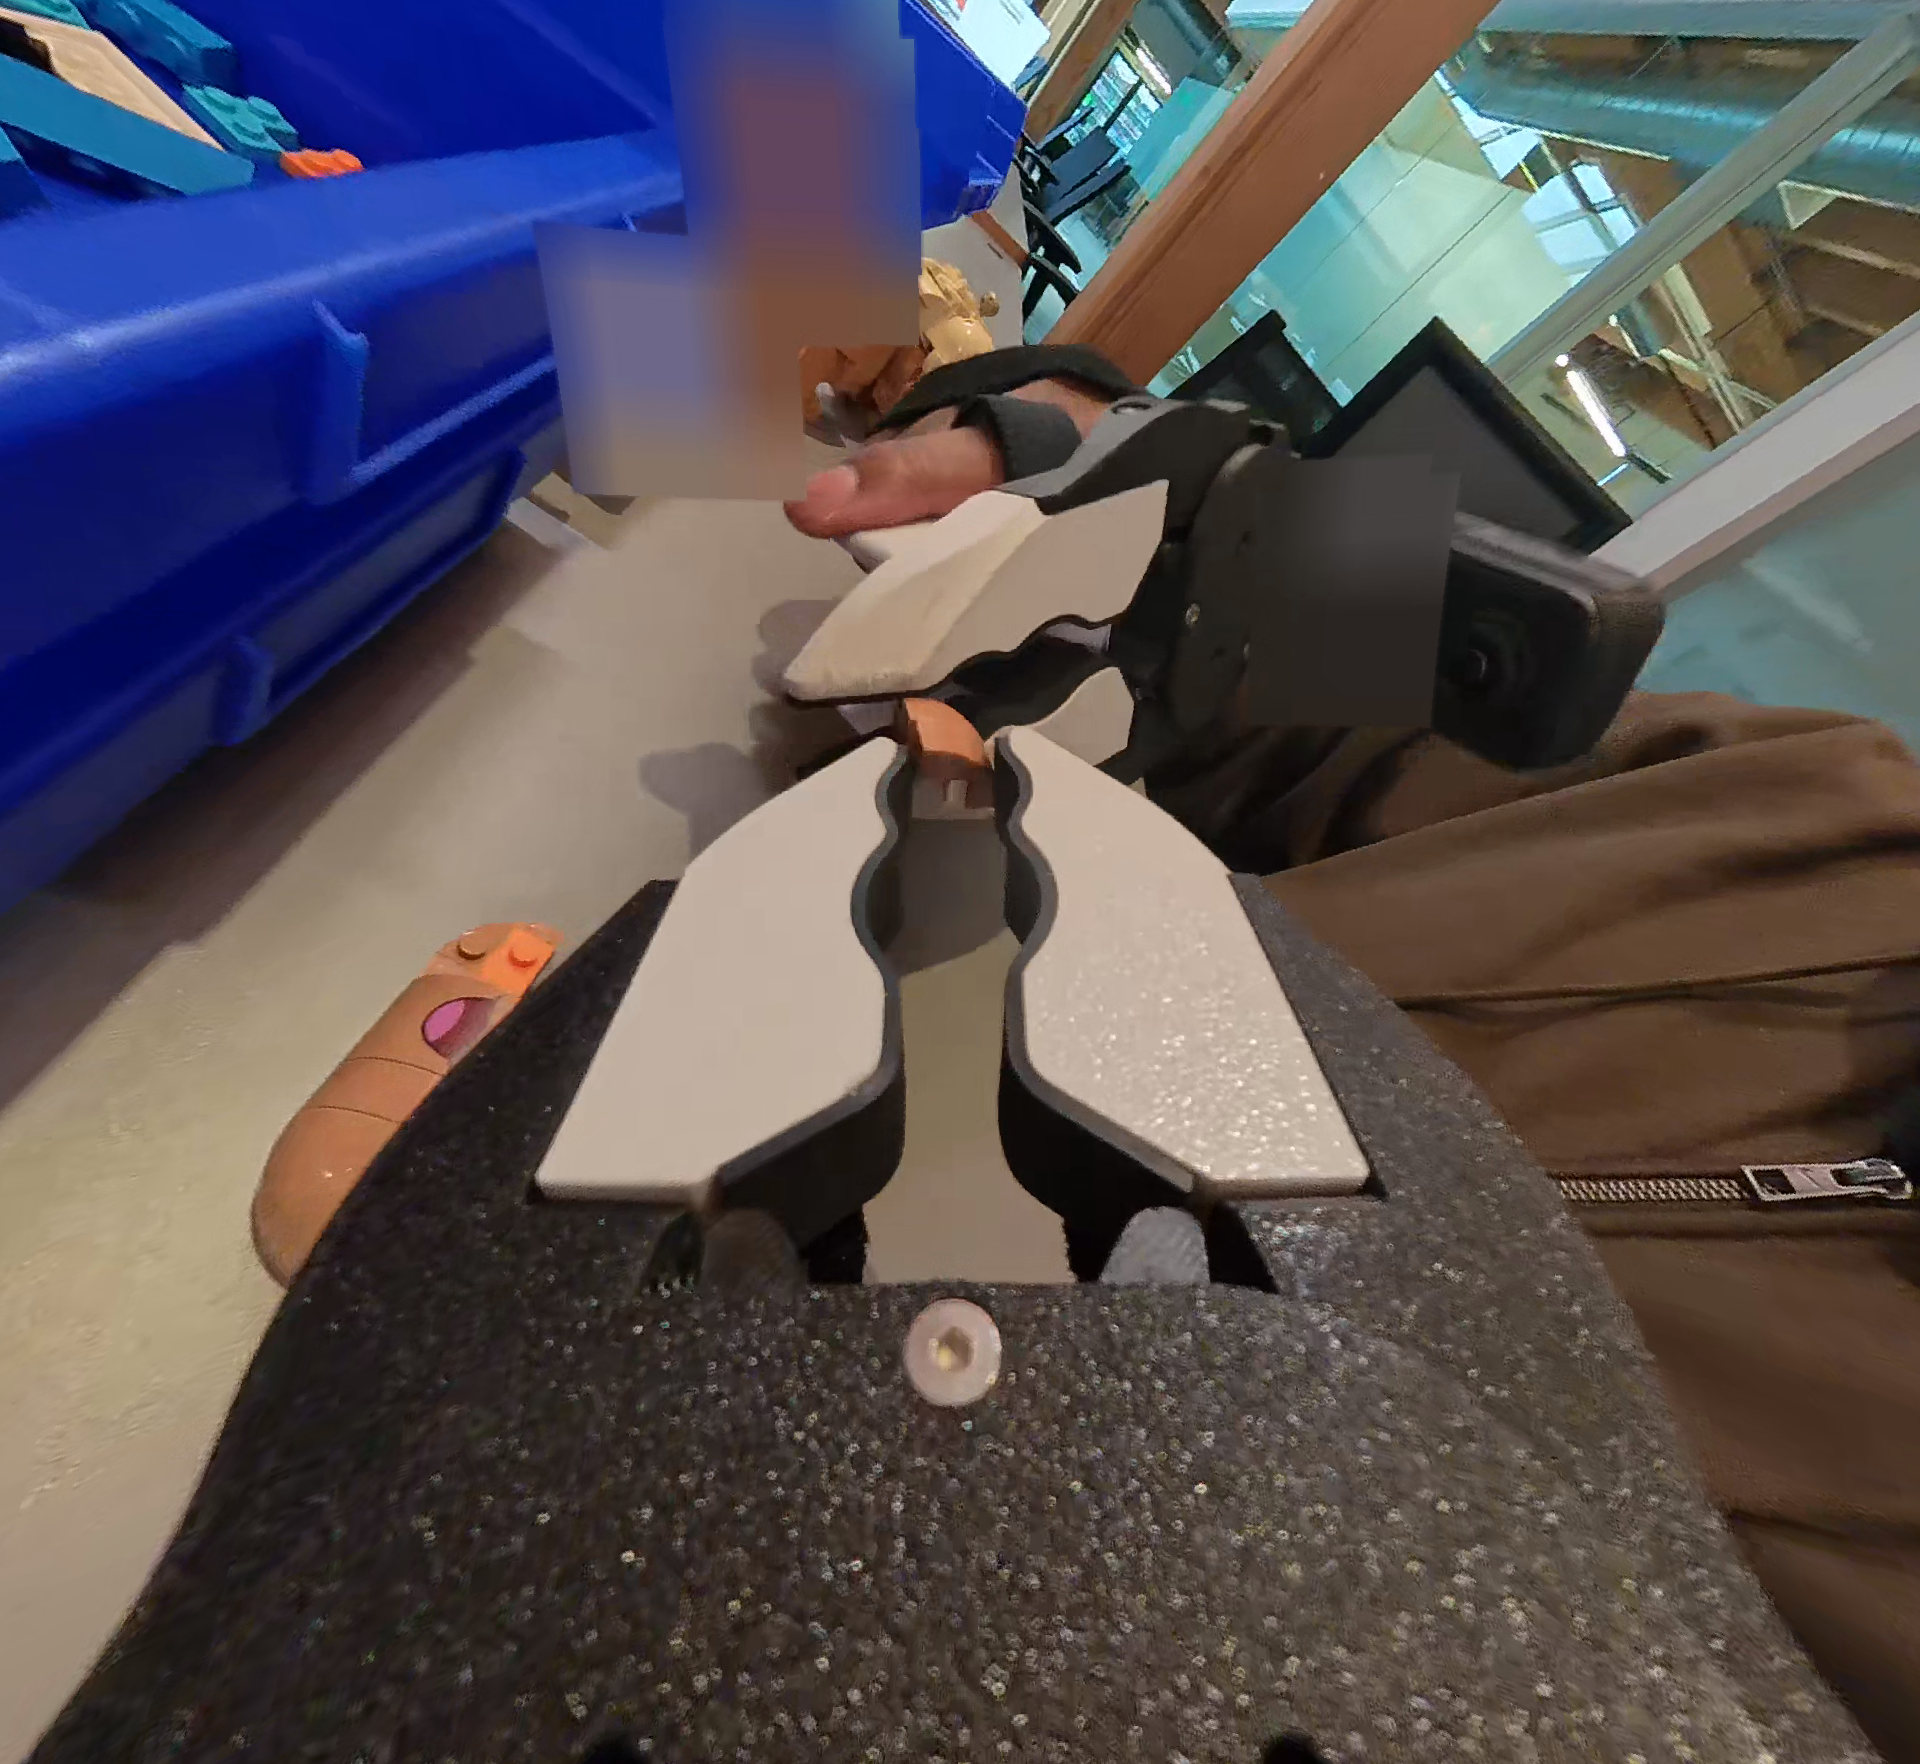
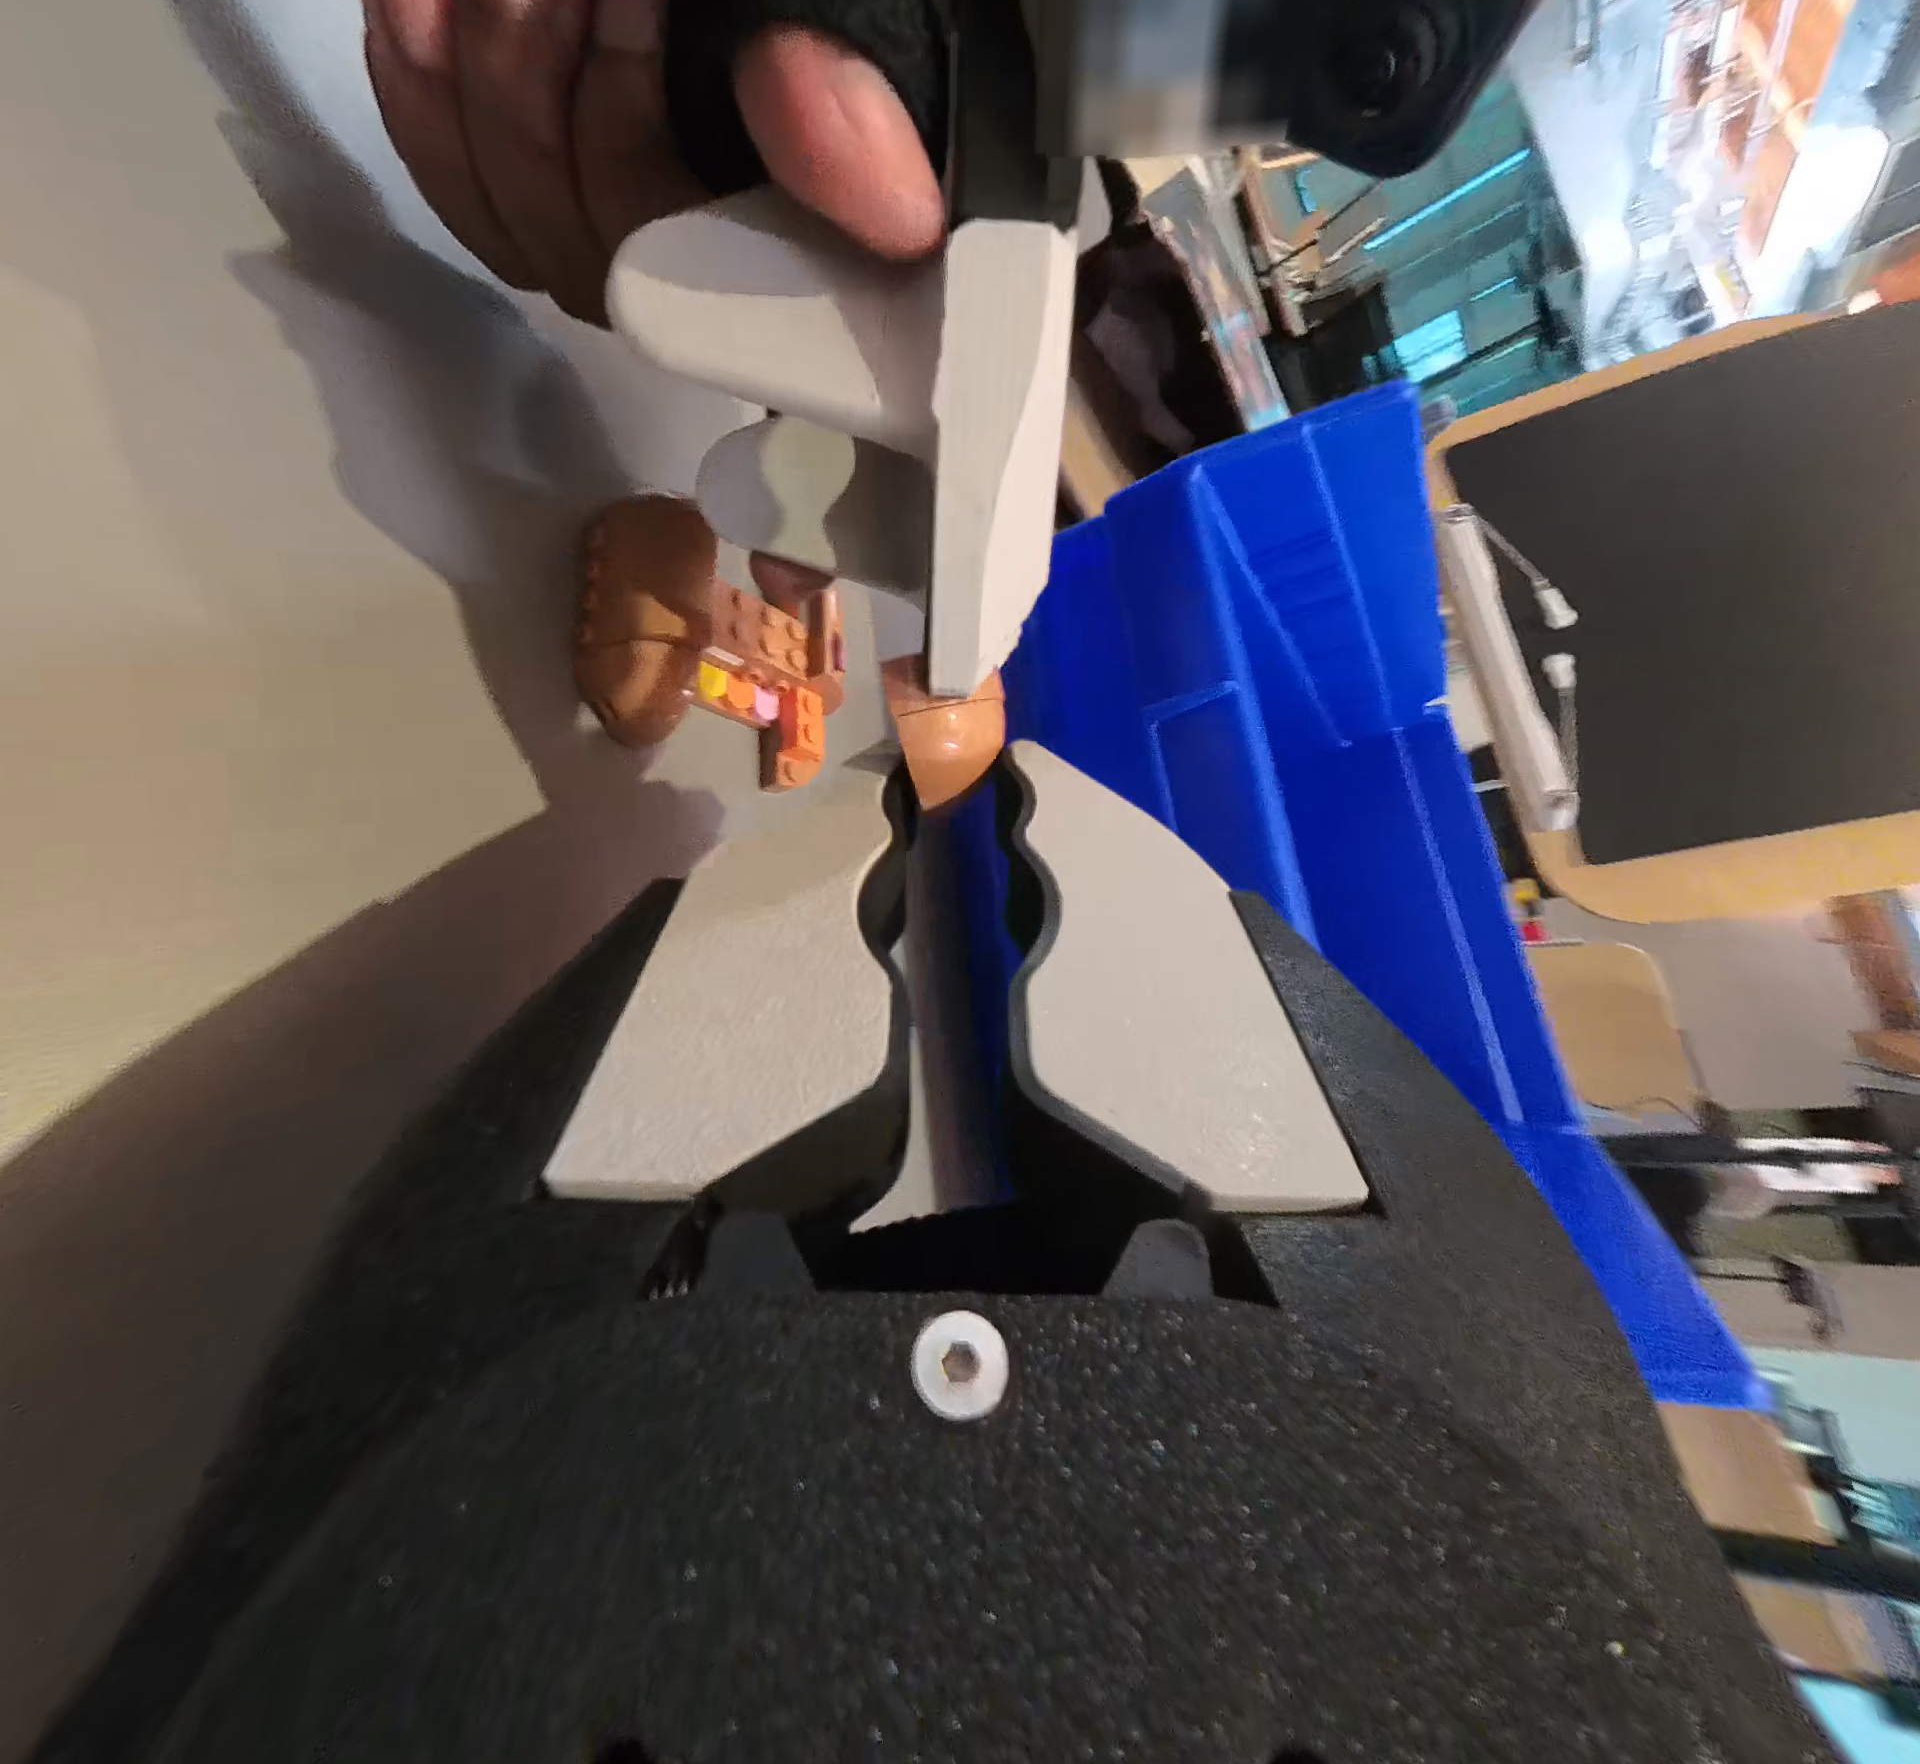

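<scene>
My left gripper [image 1: 945, 764] is shut on a small brown brick piece [image 1: 940, 740] just above the grey table [image 1: 436, 779]. My right gripper [image 1: 831, 701] comes in from the right, its tips at the same piece. In the right wrist view my right gripper [image 2: 951, 774] is shut on the rounded brown piece [image 2: 945, 743]. A finger [image 2: 987, 509] of the left gripper reaches down onto it from above. A larger brown brick build [image 2: 707, 654] with orange and pink studs lies on the table just left of the piece. It also shows in the left wrist view [image 1: 416, 1039] beside my left gripper.
A large blue bin [image 1: 260, 312] holding blue and tan bricks stands close on the table; it also shows in the right wrist view [image 2: 1299, 675]. Tan brick figures [image 1: 956, 312] stand farther back. A person's brown jacket [image 1: 1558, 987] and hand [image 2: 520, 52] are close by. The grippers are tip to tip, or close to it.
</scene>
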